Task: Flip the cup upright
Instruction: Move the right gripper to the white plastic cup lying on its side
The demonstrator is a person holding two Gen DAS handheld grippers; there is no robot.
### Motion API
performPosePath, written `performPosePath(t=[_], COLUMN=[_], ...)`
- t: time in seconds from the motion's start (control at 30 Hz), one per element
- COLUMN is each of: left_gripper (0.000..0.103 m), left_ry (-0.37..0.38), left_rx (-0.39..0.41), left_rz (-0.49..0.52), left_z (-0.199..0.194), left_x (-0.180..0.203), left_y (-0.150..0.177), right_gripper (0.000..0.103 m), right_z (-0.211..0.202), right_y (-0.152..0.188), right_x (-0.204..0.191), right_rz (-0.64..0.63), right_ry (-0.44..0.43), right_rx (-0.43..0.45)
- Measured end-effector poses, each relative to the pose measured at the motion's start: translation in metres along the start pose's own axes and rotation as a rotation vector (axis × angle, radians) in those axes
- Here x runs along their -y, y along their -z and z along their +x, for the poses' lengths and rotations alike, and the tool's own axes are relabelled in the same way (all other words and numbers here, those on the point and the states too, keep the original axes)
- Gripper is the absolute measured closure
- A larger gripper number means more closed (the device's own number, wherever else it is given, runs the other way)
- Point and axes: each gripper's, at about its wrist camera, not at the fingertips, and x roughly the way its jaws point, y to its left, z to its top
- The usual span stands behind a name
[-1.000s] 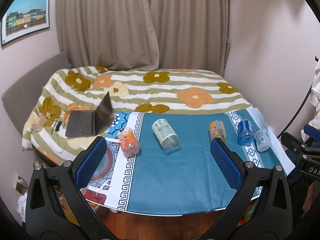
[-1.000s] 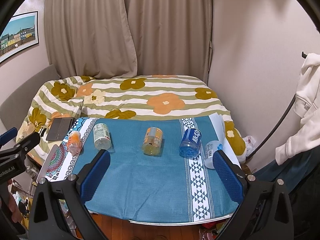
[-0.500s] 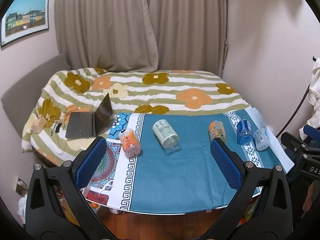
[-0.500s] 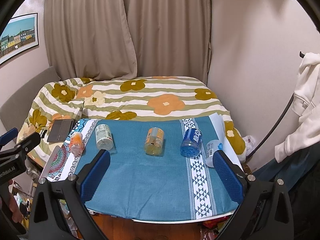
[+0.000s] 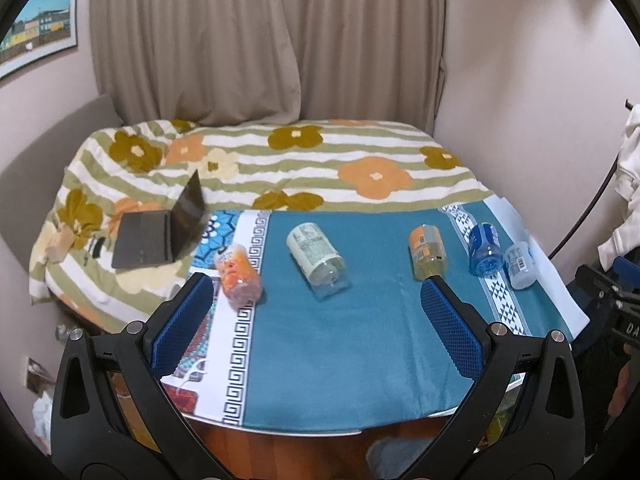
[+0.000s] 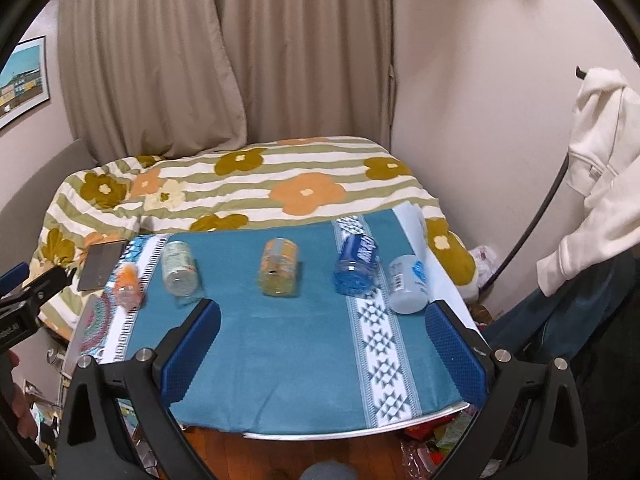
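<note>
A: Five cups lie on their sides in a row across the blue cloth [image 5: 360,344], none upright yet. Left to right: orange-red cup [image 5: 239,279], white-label cup [image 5: 318,255], orange cup [image 5: 427,252], blue cup [image 5: 485,249], pale cup [image 5: 519,265].

B: Claws?

A: Left gripper [image 5: 316,332] spread wide, holding nothing, hanging over the near edge. Right gripper [image 6: 320,352] the same: jaws apart, nothing between them. Both well short of the row.

B: Which way do the cups point?

A: Long axes run roughly front to back on the table. The blue cup [image 6: 357,266] and orange cup [image 6: 279,266] point more or less toward the cameras; can't tell for certain whether that's mouth or base. The pale cup [image 6: 408,283] and white-label cup [image 6: 180,266] are angled a little off that line.

B: How to do it well?

A: My read: pick one cup per hand, nearest first. Come in across the long axis, pads on the two side walls around mid-length, close gently since thin plastic probably flexes. Lift clear of the cloth, rotate a quarter turn so the base goes down, set flat, then release. Watch for rolling sideways into the neighbour, especially blue and pale, which sit just beside each other.
</note>
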Motion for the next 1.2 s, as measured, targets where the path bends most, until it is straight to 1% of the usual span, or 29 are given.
performPosePath(t=[0.2, 0.37, 0.4, 0.5, 0.6, 0.7, 0.77, 0.83, 0.9, 1.03, 1.2], left_gripper=[0.0, 0.0, 0.0, 0.0, 0.0, 0.0, 0.0, 0.0, 0.0, 0.0, 0.0], left_ry=[0.0, -0.012, -0.014, -0.027, -0.042, -0.054, -0.061, -0.065, -0.069, -0.069, -0.066], left_rx=[-0.075, -0.159, -0.175, -0.231, -0.279, -0.32, -0.342, -0.356, -0.368, -0.385, -0.4], left_rz=[-0.018, -0.023, -0.025, -0.022, -0.016, -0.012, -0.009, -0.005, -0.001, 0.007, 0.005], left_z=[0.046, 0.094, 0.103, 0.13, 0.156, 0.178, 0.19, 0.198, 0.206, 0.216, 0.222], left_x=[0.024, 0.048, 0.052, 0.066, 0.077, 0.085, 0.088, 0.092, 0.096, 0.102, 0.106], left_y=[-0.007, -0.014, -0.014, -0.016, -0.017, -0.018, -0.019, -0.021, -0.023, -0.024, -0.025], right_gripper=[0.001, 0.003, 0.005, 0.006, 0.013, 0.017, 0.02, 0.028, 0.031, 0.032, 0.033], right_z=[0.045, 0.098, 0.109, 0.138, 0.165, 0.188, 0.2, 0.212, 0.222, 0.233, 0.243], right_y=[0.0, -0.004, -0.005, -0.005, -0.004, -0.001, 0.002, 0.004, 0.005, 0.008, 0.01], right_x=[0.037, 0.064, 0.069, 0.081, 0.091, 0.098, 0.102, 0.106, 0.109, 0.112, 0.106], right_rz=[-0.005, -0.04, -0.048, -0.066, -0.074, -0.084, -0.082, -0.082, -0.088, -0.098, -0.138], right_ry=[0.043, 0.076, 0.079, 0.084, 0.076, 0.081, 0.077, 0.07, 0.067, 0.058, 0.066], right_rx=[-0.025, -0.082, -0.094, -0.128, -0.17, -0.207, -0.233, -0.259, -0.279, -0.301, -0.331])
